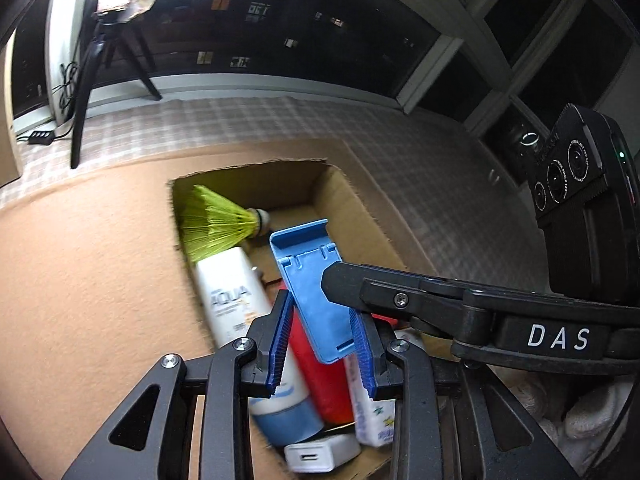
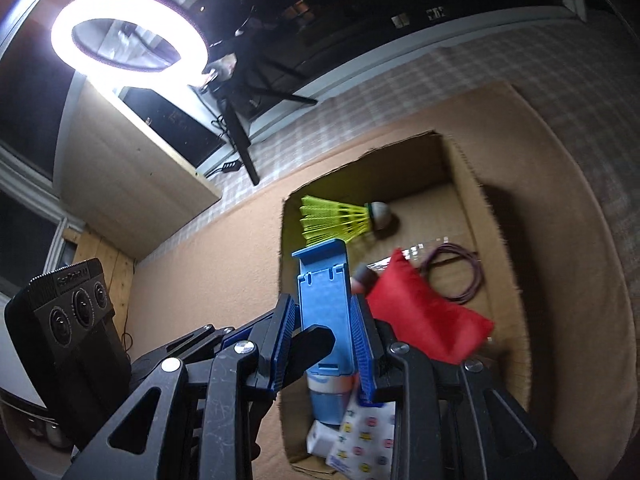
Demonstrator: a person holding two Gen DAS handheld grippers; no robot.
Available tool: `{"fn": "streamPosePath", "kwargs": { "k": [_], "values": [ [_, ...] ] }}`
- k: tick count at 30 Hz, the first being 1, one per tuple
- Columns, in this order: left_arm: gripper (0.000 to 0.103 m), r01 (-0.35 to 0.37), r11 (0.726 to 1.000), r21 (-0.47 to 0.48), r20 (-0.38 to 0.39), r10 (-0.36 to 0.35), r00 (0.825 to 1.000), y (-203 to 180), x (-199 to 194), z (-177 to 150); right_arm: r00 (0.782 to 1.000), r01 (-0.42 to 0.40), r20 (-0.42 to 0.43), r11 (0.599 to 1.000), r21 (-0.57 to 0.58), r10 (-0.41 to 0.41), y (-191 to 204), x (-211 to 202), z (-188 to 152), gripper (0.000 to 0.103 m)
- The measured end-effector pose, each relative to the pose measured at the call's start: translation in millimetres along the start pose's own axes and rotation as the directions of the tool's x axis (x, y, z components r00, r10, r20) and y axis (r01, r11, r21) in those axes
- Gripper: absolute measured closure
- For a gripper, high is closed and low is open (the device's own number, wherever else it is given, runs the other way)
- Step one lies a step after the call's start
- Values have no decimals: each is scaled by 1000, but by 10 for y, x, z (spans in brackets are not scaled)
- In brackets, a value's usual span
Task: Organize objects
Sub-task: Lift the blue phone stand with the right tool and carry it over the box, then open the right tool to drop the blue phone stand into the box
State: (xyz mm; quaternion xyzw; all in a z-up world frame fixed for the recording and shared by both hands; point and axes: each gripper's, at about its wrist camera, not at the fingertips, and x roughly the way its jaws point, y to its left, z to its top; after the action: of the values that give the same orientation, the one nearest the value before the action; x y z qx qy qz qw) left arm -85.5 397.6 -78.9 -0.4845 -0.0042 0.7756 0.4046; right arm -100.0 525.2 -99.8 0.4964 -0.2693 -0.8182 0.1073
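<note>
Both the right gripper (image 2: 325,326) and left gripper (image 1: 320,336) appear clamped on the blue plastic stand (image 2: 323,300), sharing its load directly above the open cardboard box (image 2: 472,216), probably for placement beside the shuttlecock (image 2: 344,220) beyond.

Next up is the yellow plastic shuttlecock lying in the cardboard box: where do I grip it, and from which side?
Grip the yellow plastic shuttlecock at its narrow neck beside the white cork, coming from above. It lies on its side in the cardboard box, and the flared skirt looks flimsy.
</note>
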Motion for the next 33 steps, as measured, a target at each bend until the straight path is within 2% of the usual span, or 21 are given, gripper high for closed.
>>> {"fn": "streamPosePath", "kwargs": {
  "k": [2, 7, 10, 13, 20, 27, 33],
  "values": [
    [72, -4, 1000, 4, -3, 4, 1000, -60, 20, 17, 1000, 5, 9, 1000, 6, -5, -37, -35, 4, 76],
    [71, -20, 1000, 20, 0, 20, 1000, -139, 9, 33, 999, 38, 22, 999, 8, -38, -90, -101, 15, 65],
    [71, -32, 999, 22, 2, 32, 999, -133, -24, 38, 998, 52, 28, 999, 1, -52, -89, -135, 14, 64],
    [70, -52, 998, 29, 5, 52, 999, -88, -69, 25, 997, 69, 29, 998, -8, -69, -73, -152, -4, 63],
    [61, -114, 993, 23, 5, 114, 993, 148, -272, -66, 991, 126, 56, 992, -24, -125, -8, -231, -95, 58],
    [55, -214, 977, 5, 31, 213, 976, 425, -646, -248, 979, 193, 87, 978, -79, -186, 225, -287, -291, 53],
    [48, -281, 959, -36, 57, 283, 957, 655, -1060, -476, 977, 193, 111, 976, -101, -182, 493, -315, -554, 49]
  ]
}}
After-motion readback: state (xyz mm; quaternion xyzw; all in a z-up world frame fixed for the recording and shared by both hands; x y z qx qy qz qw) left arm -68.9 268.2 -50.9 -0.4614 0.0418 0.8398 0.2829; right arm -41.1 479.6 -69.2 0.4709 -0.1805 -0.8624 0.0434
